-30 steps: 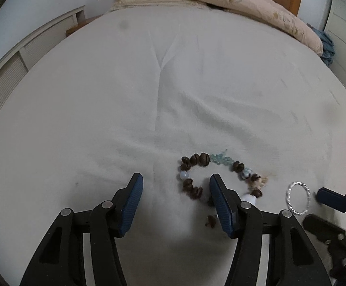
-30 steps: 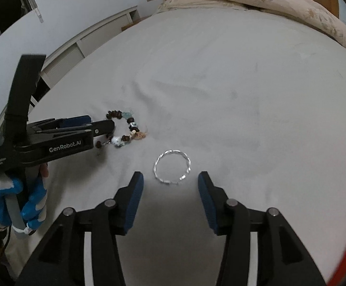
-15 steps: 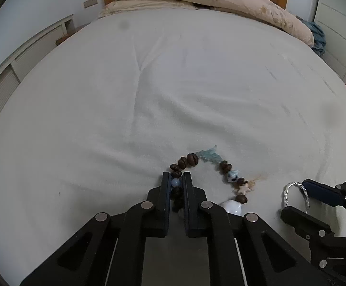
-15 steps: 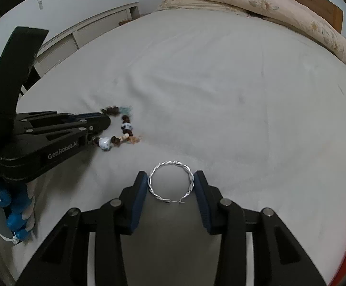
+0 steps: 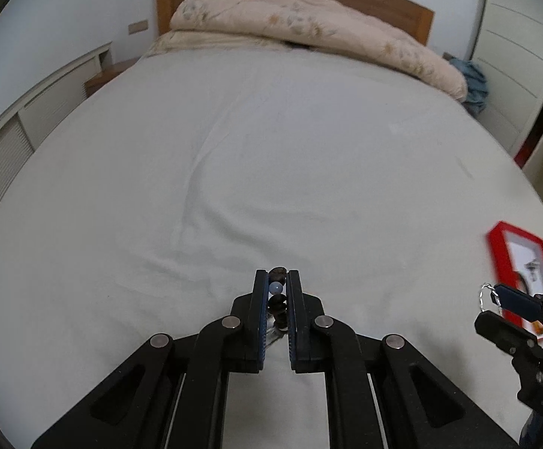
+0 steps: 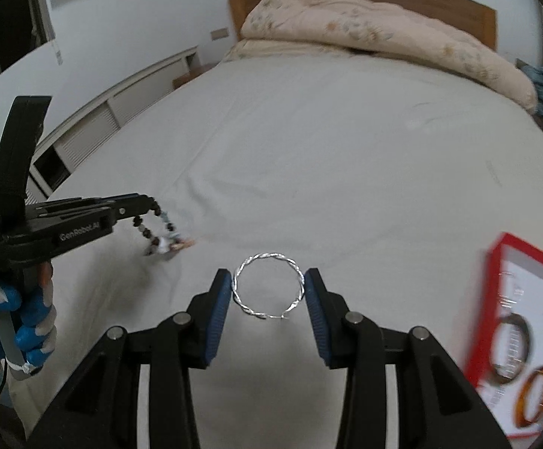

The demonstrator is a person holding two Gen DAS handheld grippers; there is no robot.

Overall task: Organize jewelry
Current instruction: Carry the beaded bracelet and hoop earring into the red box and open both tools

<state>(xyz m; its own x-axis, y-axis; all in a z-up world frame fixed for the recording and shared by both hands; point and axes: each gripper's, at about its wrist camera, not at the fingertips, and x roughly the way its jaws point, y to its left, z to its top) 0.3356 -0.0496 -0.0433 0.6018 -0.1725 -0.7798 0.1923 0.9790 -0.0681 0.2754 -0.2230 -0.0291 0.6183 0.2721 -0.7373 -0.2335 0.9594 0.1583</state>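
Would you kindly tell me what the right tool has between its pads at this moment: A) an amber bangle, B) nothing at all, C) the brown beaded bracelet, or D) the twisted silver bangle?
D: in the right wrist view, the right tool has both blue pads pressed against the sides of the twisted silver bangle.

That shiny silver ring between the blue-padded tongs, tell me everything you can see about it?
The silver bangle is a thin hoop that looks like twisted metal wire, rope-like and bright. At its lower edge the ends meet in a small open clasp. It is held clear of the white bed sheet, facing the camera, pinched across its width by the right tongs, one blue pad on each side. Nothing else touches it. A red tray of other bracelets lies to its right.
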